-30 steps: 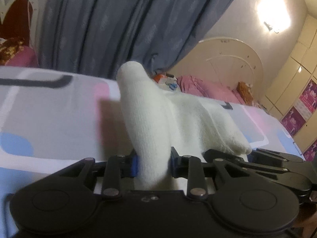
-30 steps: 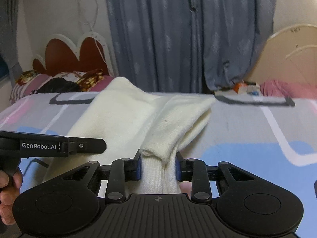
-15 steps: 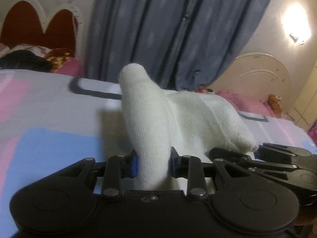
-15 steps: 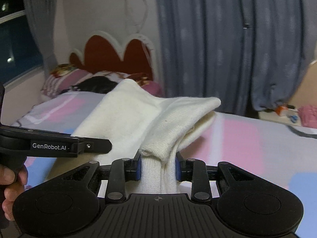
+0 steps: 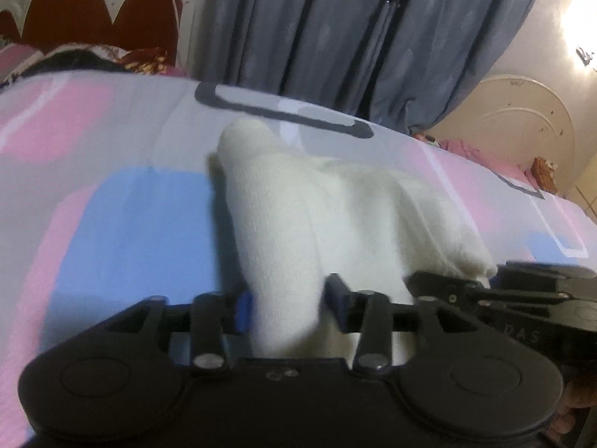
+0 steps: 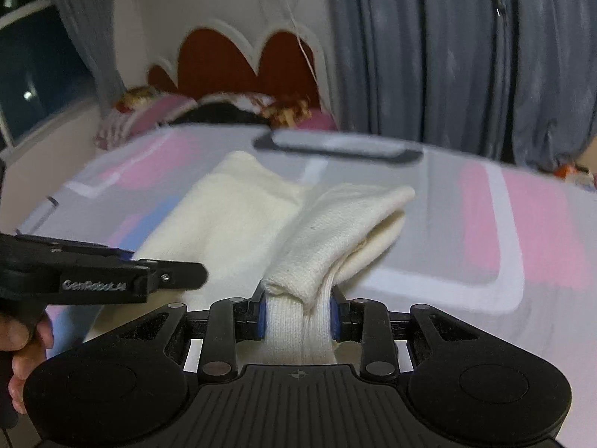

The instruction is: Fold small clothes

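- Left wrist view: the left tool (image 5: 285, 304) is opening. The cream knit garment (image 5: 335, 216), lying on the bed (image 5: 112, 224), sits between its pads, the right one already clear. If you withdraw too soon, the fold may spring open.
- Right wrist view: the right tool (image 6: 298, 315) is clamped on the garment's bunched edge (image 6: 298, 321). Pulling now would drag the fold askew.
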The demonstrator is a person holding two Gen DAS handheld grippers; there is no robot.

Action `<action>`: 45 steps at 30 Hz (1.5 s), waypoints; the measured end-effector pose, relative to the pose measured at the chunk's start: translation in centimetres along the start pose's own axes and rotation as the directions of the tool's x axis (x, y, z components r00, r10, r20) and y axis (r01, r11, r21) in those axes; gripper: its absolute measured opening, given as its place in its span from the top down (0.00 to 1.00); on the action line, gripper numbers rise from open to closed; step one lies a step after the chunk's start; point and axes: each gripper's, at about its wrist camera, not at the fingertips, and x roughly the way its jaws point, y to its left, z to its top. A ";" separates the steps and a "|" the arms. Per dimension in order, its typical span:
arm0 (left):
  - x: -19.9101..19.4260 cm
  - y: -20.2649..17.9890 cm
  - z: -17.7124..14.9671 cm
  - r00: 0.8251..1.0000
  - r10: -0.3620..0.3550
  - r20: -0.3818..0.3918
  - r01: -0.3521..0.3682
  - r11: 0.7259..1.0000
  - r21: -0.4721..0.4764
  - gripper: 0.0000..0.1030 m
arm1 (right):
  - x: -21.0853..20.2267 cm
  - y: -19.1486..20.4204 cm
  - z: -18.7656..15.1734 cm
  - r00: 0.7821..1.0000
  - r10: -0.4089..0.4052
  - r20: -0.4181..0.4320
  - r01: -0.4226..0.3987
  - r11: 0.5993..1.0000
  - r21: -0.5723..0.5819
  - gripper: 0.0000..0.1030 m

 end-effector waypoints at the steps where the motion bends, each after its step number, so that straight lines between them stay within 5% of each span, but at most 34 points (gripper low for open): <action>1: 0.1 0.1 -0.1 1.000 0.023 0.006 -0.023 1.000 0.000 0.33 | 0.4 -0.4 -0.3 1.000 -0.003 -0.015 0.003 1.000 0.014 0.71; 7: 0.4 1.5 -1.0 1.000 0.012 0.022 -0.013 1.000 0.004 0.23 | 0.8 -2.0 -0.8 1.000 0.014 -0.017 -0.013 0.999 0.040 0.66; 9: -0.1 1.8 -0.6 1.000 0.005 0.021 -0.005 1.000 0.003 0.23 | 0.9 -2.8 -0.8 0.999 0.038 -0.021 -0.035 0.995 0.097 0.56; 12: -3.2 1.4 -0.2 0.989 0.063 0.133 -0.071 0.996 0.053 0.34 | -1.7 -3.4 -0.3 0.999 0.008 0.036 -0.011 0.996 0.093 0.53; 14: -4.6 1.1 0.6 0.978 0.029 0.207 -0.041 0.998 0.054 0.54 | -4.1 -3.2 0.1 0.991 -0.017 0.132 0.010 0.999 0.048 0.54; 16: -4.6 0.3 2.0 0.971 -0.020 0.239 0.003 0.997 0.072 0.54 | -4.4 -2.7 1.0 0.985 -0.017 0.169 0.015 1.000 0.014 0.57; 18: -3.0 -0.8 3.4 0.976 -0.023 0.216 0.004 0.996 0.089 0.52 | -3.3 -1.9 1.8 0.987 -0.016 0.162 0.021 0.999 -0.024 0.71; 21: 0.7 -1.0 4.4 0.992 -0.053 0.111 0.046 0.997 0.062 0.51 | -0.2 -1.1 2.3 0.993 -0.051 0.106 0.060 0.995 -0.084 0.78; 23: 3.0 -0.6 3.6 0.997 -0.059 0.054 0.055 0.996 0.069 0.54 | 2.0 -1.7 1.5 0.996 -0.086 0.032 0.089 0.991 -0.097 0.79; 27: 1.9 -0.6 3.4 0.996 -0.066 0.052 0.063 0.996 0.066 0.54 | 2.1 -2.5 0.6 0.995 -0.077 0.058 0.082 0.992 -0.091 0.79; 34: -3.1 -2.9 -1.5 0.993 -0.059 0.107 0.032 0.970 0.240 0.54 | -3.2 -0.3 -1.0 0.997 -0.019 0.078 0.031 0.986 -0.162 0.79; 39: -4.1 -3.1 -7.3 0.998 -0.034 0.059 0.020 0.975 0.222 0.55 | -4.6 1.3 -7.1 0.998 -0.047 -0.041 0.038 0.978 -0.207 0.79; 45: -8.3 -3.2 -9.9 0.996 -0.010 0.084 -0.003 0.989 0.148 0.55 | -9.0 2.1 -9.3 0.999 -0.039 0.024 0.042 0.990 -0.132 0.79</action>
